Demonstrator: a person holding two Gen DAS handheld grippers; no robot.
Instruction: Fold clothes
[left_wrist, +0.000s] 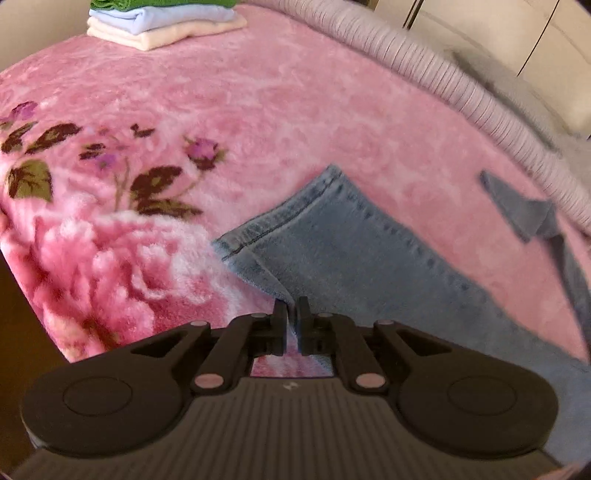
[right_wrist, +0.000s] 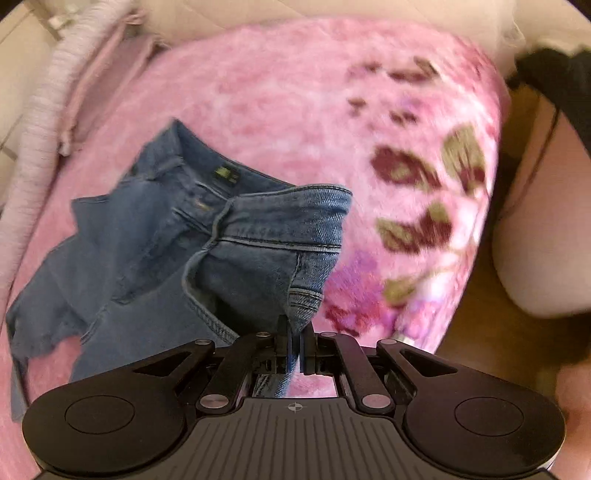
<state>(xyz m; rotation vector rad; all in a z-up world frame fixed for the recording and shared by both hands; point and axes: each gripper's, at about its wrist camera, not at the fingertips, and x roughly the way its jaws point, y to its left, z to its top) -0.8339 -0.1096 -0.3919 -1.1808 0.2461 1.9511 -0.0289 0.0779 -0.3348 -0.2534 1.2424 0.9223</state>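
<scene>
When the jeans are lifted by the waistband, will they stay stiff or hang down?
Probably hang: the jeans already sag and crease below the right gripper pinching the waistband. Likely heavy for cloth; the denim looks thick, with doubled seams. Slipping seems unlikely.

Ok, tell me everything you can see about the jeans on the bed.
The jeans are mid-blue denim with stitched seams, belt loops and a small green label inside the waistband. They lie crumpled, not yet folded, on the pink floral blanket. The right gripper is shut on a fold of the waistband end, lifting it off the blanket. In the left wrist view a hemmed leg end lies flat by the left gripper, whose jaws are nearly closed; whether they pinch denim is unclear.
</scene>
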